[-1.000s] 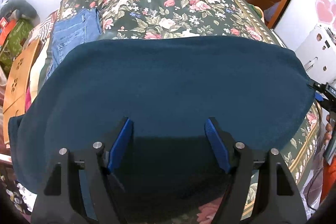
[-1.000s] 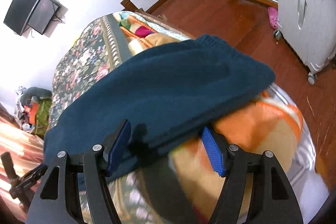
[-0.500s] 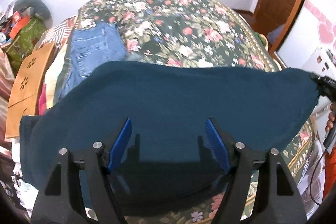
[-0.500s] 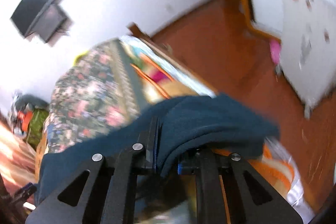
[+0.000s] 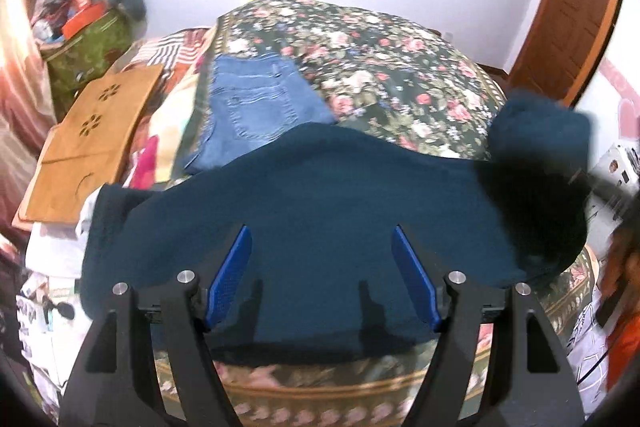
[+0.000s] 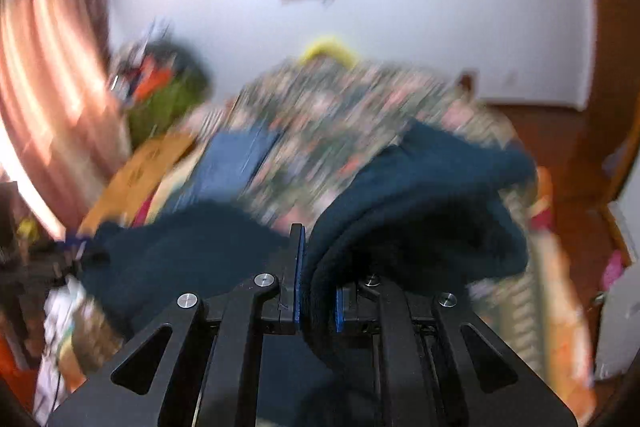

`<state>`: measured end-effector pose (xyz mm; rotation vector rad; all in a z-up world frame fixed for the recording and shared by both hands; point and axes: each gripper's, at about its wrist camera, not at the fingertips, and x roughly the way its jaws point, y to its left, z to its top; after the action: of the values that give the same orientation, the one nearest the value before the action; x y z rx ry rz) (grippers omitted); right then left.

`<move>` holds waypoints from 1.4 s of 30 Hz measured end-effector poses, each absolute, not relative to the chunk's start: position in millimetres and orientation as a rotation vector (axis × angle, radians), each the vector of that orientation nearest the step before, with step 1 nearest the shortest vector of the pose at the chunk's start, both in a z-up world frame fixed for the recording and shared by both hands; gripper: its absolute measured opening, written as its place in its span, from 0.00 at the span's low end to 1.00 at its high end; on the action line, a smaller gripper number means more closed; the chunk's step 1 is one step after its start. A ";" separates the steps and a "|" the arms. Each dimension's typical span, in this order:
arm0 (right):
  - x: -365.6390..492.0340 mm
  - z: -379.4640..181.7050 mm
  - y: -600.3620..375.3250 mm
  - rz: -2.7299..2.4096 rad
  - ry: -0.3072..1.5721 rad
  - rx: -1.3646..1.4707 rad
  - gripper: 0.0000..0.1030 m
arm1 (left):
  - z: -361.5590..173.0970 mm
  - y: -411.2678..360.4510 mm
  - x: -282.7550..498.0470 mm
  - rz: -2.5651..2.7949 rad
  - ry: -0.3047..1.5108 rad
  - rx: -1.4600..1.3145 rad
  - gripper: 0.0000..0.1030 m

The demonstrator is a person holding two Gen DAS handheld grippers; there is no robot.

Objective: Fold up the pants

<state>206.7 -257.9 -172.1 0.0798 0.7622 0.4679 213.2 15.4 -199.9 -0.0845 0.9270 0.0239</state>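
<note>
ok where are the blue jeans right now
In the left wrist view, the blue jeans lie on the floral bedspread, upper left, just beyond the dark teal pants.

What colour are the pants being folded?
Dark teal pants, plain, no pattern; clearest in the left wrist view.

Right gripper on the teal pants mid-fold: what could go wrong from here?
1. The right gripper pinches only a thick bunched edge of the teal pants; the fabric might slip out mid-swing.
2. The left gripper hangs open above the cloth, pinning nothing, so the whole garment may drag across the floral bedspread.
3. The fold could land skewed toward the folded jeans.
</note>
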 end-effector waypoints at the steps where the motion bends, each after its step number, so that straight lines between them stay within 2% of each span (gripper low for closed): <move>1: 205.4 -187.2 -244.1 0.492 0.808 0.060 0.10 | -201.2 19.4 210.2 0.027 0.932 -0.087 0.70; 5: 193.0 -248.7 -194.5 0.549 1.024 -0.041 0.17 | -210.2 30.6 201.5 0.030 0.960 -0.094 0.70; 6: 191.5 -248.4 -192.4 0.539 1.019 -0.054 0.18 | -212.7 30.9 200.9 0.025 0.968 -0.094 0.70; 8: 185.7 -239.3 -194.7 0.544 1.009 -0.060 0.28 | -214.3 27.5 201.5 0.014 0.975 -0.090 0.70; 12: 182.0 -218.9 -212.4 0.559 0.989 -0.003 0.31 | -209.3 6.2 210.2 -0.038 0.970 -0.079 0.70; 15: 174.6 -199.9 -235.0 0.525 0.933 0.022 0.38 | -200.2 -20.1 219.9 -0.097 0.962 -0.060 0.71; 17: 176.1 -193.0 -253.2 0.491 0.899 0.049 0.44 | -193.5 -42.6 228.4 -0.139 0.953 -0.044 0.75; 22: 172.8 -199.1 -295.4 0.350 0.863 0.018 0.44 | -194.1 -97.2 248.0 -0.219 0.955 0.008 0.80; 31: 174.0 -241.9 -327.0 0.303 0.961 0.084 0.44 | -252.1 -201.3 282.8 -0.296 1.067 0.226 0.78; 33: 173.7 -249.7 -325.8 0.316 0.974 0.095 0.44 | -264.6 -211.9 292.2 -0.269 1.074 0.267 0.76; 35: 172.3 -253.6 -328.9 0.321 0.974 0.105 0.44 | -276.4 -215.6 302.3 -0.215 1.085 0.304 0.59; 36: 169.3 -253.0 -332.2 0.324 0.972 0.113 0.44 | -279.0 -212.8 304.9 -0.202 1.090 0.309 0.54; 38: 168.6 -254.5 -334.8 0.331 0.972 0.131 0.45 | -281.1 -201.1 308.8 -0.176 1.105 0.279 0.35; 42: 167.2 -257.0 -336.9 0.337 0.971 0.140 0.45 | -260.6 -163.6 296.0 -0.124 1.055 0.192 0.31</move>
<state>167.2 -336.9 -257.0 0.1402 0.9706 0.3368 296.0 -163.6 -260.6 0.1915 1.0545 -0.1242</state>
